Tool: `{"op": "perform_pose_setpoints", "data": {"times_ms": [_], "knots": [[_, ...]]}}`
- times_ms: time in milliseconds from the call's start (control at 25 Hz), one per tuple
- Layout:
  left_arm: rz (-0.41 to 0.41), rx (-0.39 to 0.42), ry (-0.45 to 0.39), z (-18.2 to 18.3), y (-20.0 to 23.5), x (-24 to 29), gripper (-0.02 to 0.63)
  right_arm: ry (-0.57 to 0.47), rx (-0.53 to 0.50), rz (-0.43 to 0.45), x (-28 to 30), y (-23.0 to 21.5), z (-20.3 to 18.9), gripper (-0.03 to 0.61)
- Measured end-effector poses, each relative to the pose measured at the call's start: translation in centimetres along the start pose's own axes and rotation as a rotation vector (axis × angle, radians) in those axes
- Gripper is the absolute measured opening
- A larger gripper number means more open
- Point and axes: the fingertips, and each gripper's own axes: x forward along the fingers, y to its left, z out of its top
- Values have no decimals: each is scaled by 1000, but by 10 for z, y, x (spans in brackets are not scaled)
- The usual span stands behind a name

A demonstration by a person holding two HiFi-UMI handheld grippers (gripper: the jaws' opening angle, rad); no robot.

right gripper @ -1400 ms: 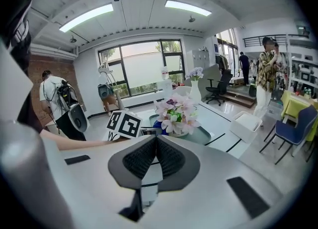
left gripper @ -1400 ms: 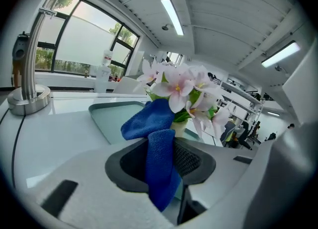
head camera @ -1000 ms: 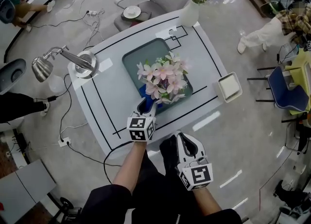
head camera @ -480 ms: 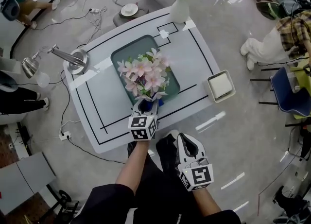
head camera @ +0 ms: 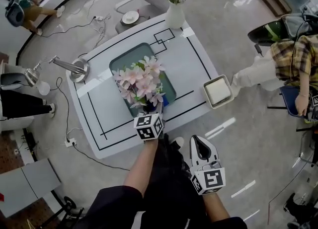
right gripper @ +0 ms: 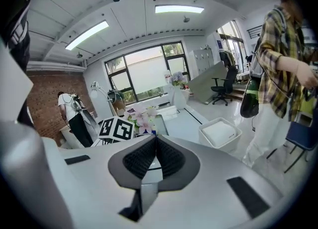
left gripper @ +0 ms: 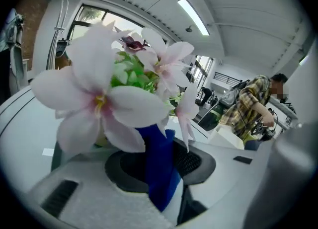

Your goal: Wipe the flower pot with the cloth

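— Where's the flower pot?

— Straight ahead of the left gripper (head camera: 150, 109), buried under the pink flowers (head camera: 138, 81). I can't see its wall from here. That gripper is clamped on the blue cloth (left gripper: 159, 168), which sticks out past its jaws.

— And the other one?

— The right gripper (right gripper: 155, 156) is pressed together on nothing. It hangs off the table (head camera: 194, 59), behind the left one and to its right.

— What could go wrong?

— Nothing steadies the pot, I'd say. A hard push with the cloth might tip or slide it, and petals crowding the jaws could get crushed.
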Motion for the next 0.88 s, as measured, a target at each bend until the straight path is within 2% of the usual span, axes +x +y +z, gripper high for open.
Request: {"op": "perform_pose_setpoints", "data": {"times_ms": [480,680,880], "knots": [[-60,-65,6,14,-30,49,138,33,14,-44,12,-9,6,9],[-133,-66,3,19,-56,53,138,22,13,-63,6,-11,10,9],[-234,-25,-23,30,-92,24,138,-3,14,-68,-7,-6,9,9]]}}
